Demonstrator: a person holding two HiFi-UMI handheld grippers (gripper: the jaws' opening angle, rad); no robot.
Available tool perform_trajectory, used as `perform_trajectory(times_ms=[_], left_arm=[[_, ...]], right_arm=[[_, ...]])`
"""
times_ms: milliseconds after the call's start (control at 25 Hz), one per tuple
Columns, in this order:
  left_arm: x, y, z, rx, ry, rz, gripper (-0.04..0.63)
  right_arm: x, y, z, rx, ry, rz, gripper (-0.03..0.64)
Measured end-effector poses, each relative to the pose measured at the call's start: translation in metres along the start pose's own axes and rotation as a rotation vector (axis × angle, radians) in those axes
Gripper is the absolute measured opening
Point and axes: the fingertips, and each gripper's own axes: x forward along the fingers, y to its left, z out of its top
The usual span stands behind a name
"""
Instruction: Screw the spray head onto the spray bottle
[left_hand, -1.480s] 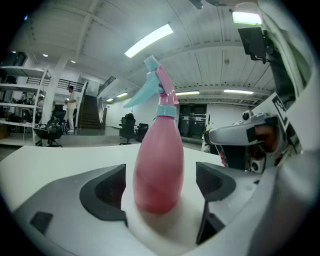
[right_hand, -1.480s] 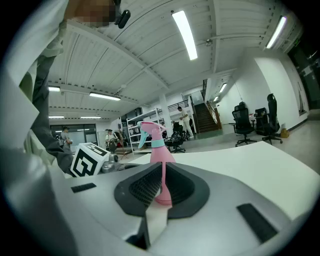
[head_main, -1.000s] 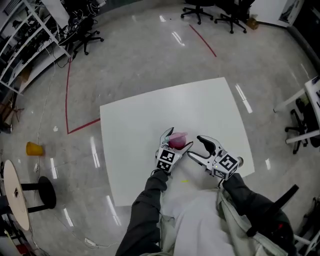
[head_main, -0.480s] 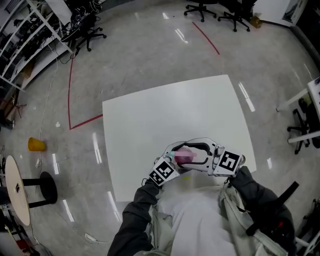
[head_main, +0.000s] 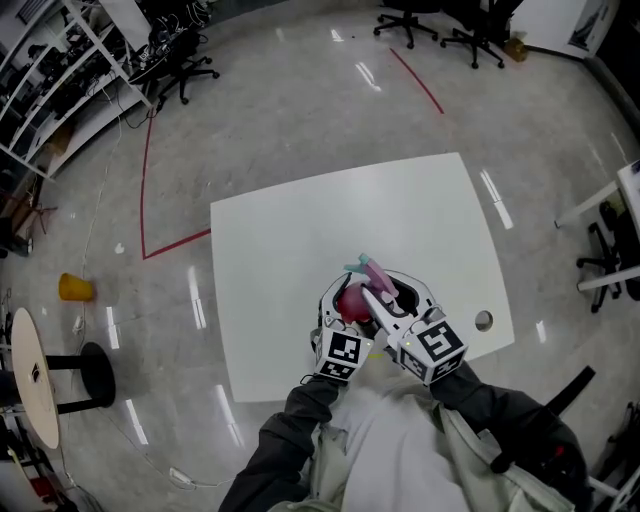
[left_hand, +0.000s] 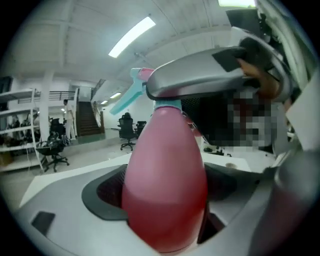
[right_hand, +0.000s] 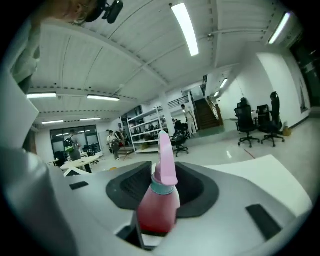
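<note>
A red spray bottle (head_main: 350, 300) with a pink spray head (head_main: 374, 273) and teal trigger is held above the white table (head_main: 300, 230) near its front edge. My left gripper (head_main: 345, 298) is shut on the bottle's wide body (left_hand: 165, 185), which fills the left gripper view. My right gripper (head_main: 385, 300) comes in from the right, its jaws closing round the teal collar (right_hand: 162, 187) under the pink spray head (right_hand: 165, 155); both pads touch it. One right finger (left_hand: 210, 75) crosses the bottle's neck in the left gripper view.
A small round hole (head_main: 484, 321) sits in the table near its front right corner. On the floor lie a red tape line (head_main: 145, 190) and a yellow object (head_main: 70, 288). A round side table (head_main: 30, 385) stands at the left, with office chairs (head_main: 180, 65) behind.
The right gripper swung in from the right and its jaws narrowed round the spray head. The bottle came up from lying toward the table and now points away from me.
</note>
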Motion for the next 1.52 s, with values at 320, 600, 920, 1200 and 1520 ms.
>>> perform_trajectory(times_ms=[320, 600, 920, 1200, 1520], left_arm=[[-0.031, -0.029, 0.031, -0.077, -0.157, -0.336, 0.448], [-0.032, -0.017, 0.043, -0.094, -0.157, -0.264, 0.448], [-0.038, -0.010, 0.047, -0.188, -0.201, -0.141, 0.442], [-0.059, -0.014, 0.064, -0.095, -0.232, -0.316, 0.442], [-0.044, 0.009, 0.061, -0.055, -0.166, -0.025, 0.440]], right_arm=[[-0.025, 0.057, 0.017, -0.219, -0.014, 0.543, 0.224], [-0.014, 0.044, 0.030, -0.246, -0.073, 0.404, 0.137], [-0.012, 0.042, 0.033, -0.194, -0.104, 0.176, 0.141], [-0.023, 0.049, 0.047, -0.205, -0.114, 0.418, 0.187], [-0.004, 0.028, 0.051, -0.101, -0.132, 0.138, 0.130]])
